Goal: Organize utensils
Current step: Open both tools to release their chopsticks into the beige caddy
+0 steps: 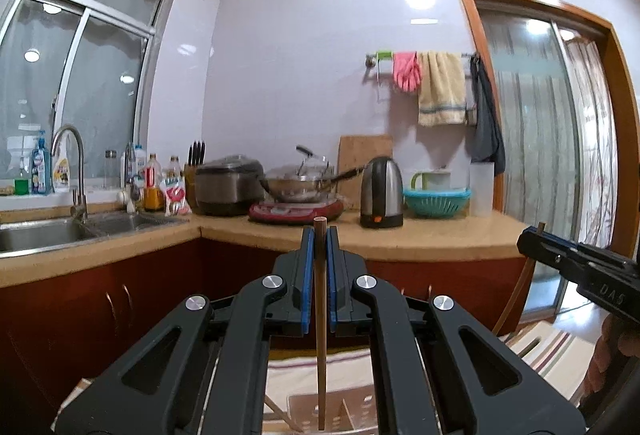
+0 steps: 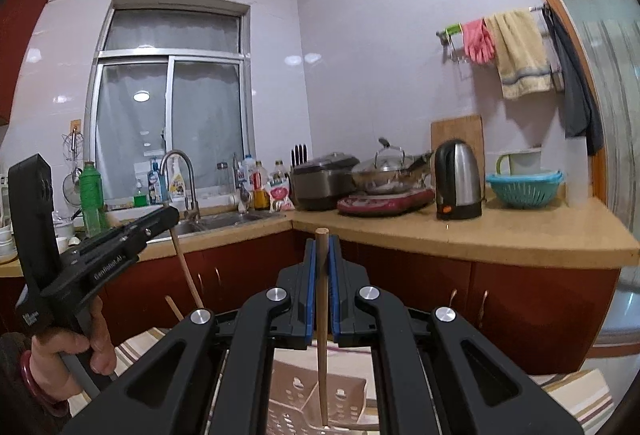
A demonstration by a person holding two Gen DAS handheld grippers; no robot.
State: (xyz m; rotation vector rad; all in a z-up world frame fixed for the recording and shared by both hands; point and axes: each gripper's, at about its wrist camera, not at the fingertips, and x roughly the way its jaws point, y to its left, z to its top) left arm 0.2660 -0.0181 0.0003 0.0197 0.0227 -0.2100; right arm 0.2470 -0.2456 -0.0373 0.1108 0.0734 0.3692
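Chopsticks: left gripper [image 1: 320, 243] clamps dark chopstick [image 1: 321, 335], right gripper [image 2: 322, 249] clamps pale chopstick [image 2: 322, 347], both upright. Lower straight into perforated holder [image 2: 296, 395] compartment below; release only once tips seated.

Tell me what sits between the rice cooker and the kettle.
A lidded wok on a red induction cooker, seen in both wrist views.

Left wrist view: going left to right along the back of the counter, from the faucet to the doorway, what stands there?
Faucet → knife block → rice cooker → wok on the red cooktop → kettle → teal colander → white container.
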